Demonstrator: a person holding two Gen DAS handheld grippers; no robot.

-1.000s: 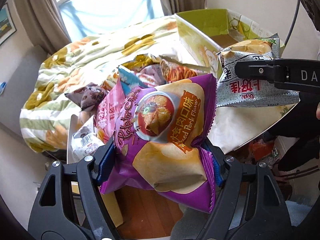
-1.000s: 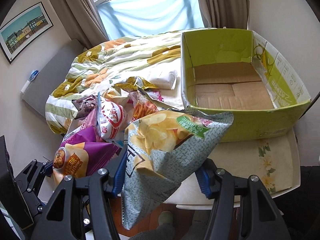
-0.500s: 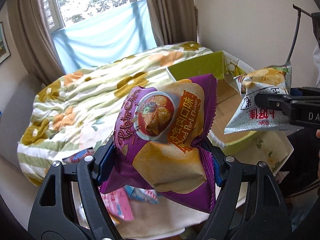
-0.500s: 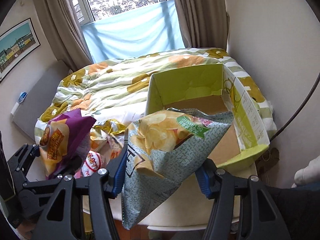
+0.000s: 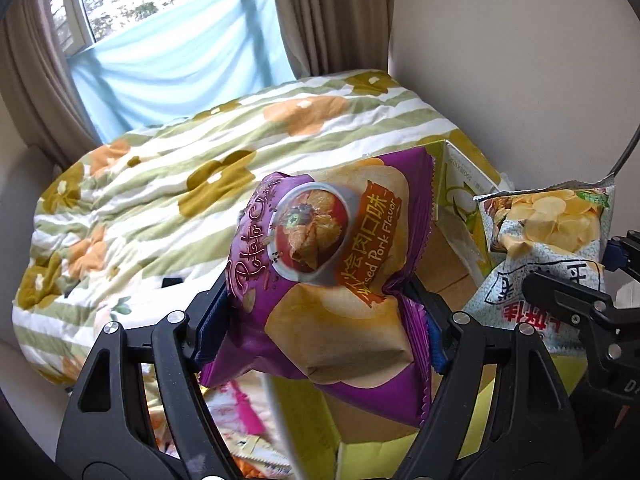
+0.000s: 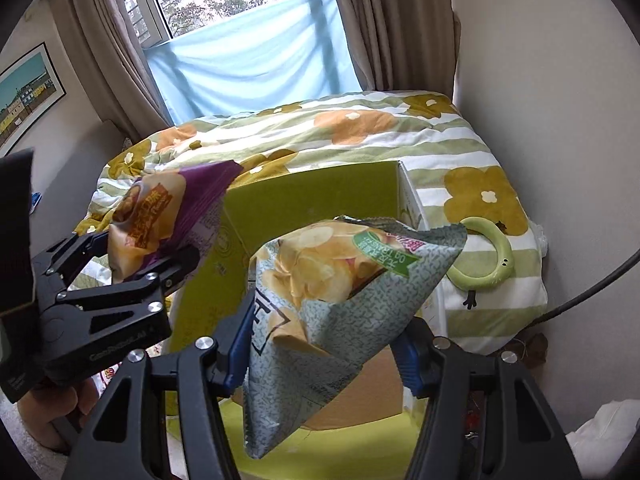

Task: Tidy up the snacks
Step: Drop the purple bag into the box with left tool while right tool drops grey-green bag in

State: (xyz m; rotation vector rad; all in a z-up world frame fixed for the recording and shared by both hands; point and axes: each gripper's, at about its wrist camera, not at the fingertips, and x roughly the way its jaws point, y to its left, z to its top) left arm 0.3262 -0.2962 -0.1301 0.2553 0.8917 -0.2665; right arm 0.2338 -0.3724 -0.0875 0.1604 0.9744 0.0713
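Mid-carry: the left tool (image 5: pixel 320 320) pinches a purple crinkly potato-crisp bag (image 5: pixel 332 264) at frame centre, the right tool (image 6: pixel 324 356) pinches a grey-green crisp bag (image 6: pixel 340 300), both above the open green cardboard box (image 6: pixel 312 196); next, probably, lowering and releasing inside.

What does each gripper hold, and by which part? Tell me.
The left gripper pinches the purple chip bag across its middle. The right gripper clamps the grey-green chip bag across its lower half.

Floral quilt (image 6: pixel 360 140), green ring (image 6: pixel 486 256), curtains (image 6: pixel 392 24)
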